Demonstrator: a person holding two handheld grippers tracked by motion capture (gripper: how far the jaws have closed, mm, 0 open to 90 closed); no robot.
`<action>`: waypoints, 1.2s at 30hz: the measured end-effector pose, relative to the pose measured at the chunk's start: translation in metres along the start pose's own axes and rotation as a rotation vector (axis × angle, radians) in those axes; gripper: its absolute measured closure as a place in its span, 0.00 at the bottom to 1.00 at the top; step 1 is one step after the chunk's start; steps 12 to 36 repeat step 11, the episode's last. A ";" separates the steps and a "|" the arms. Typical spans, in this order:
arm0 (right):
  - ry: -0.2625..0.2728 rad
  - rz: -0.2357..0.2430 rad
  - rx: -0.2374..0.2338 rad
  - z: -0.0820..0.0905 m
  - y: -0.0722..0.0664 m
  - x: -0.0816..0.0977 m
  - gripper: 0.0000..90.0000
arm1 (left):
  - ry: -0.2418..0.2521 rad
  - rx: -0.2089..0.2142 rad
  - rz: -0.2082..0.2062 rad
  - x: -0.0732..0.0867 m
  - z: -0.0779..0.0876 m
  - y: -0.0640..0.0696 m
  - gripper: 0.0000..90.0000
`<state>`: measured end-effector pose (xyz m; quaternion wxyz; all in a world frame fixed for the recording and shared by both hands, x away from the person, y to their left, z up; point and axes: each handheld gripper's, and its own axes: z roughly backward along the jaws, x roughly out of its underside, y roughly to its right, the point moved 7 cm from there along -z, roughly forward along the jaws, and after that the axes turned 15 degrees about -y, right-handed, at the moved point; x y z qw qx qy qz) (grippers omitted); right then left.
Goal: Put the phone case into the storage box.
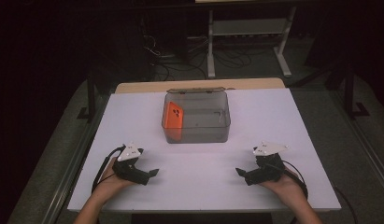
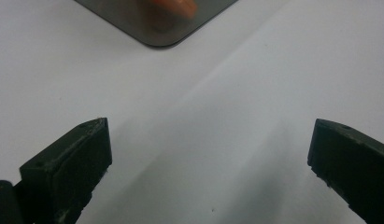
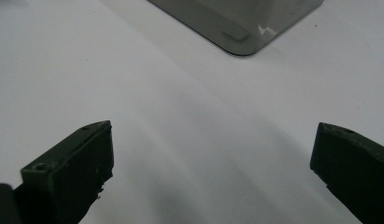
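Grippers, left (image 1: 154, 172) and right (image 1: 238, 171), wide open and empty on table (image 1: 273, 112), box (image 1: 196, 116) with orange block (image 1: 173, 115) between and beyond; risk: clear walls snagging a jaw reaching in.

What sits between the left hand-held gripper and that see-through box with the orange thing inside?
Nothing: in the high view, only bare white table lies between the left hand-held gripper and the box.

Orange object (image 2: 173, 5) blurred, edge-cropped
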<state>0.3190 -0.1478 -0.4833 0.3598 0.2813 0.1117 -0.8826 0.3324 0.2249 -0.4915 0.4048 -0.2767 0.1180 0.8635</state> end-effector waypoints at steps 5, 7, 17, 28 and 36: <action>-0.002 0.001 0.000 -0.001 0.000 0.000 0.00 | -0.007 0.001 -0.002 0.001 -0.001 0.000 0.00; -0.004 0.001 0.000 -0.001 0.000 0.000 0.00 | -0.004 0.001 0.000 0.000 0.000 0.000 0.00; -0.005 0.000 -0.001 -0.001 0.000 0.000 0.00 | -0.012 -0.002 -0.002 0.000 -0.001 0.000 0.00; -0.005 0.000 -0.001 -0.001 0.000 0.000 0.00 | -0.012 -0.002 -0.002 0.000 -0.001 0.000 0.00; -0.005 0.000 -0.001 -0.001 0.000 0.000 0.00 | -0.012 -0.002 -0.002 0.000 -0.001 0.000 0.00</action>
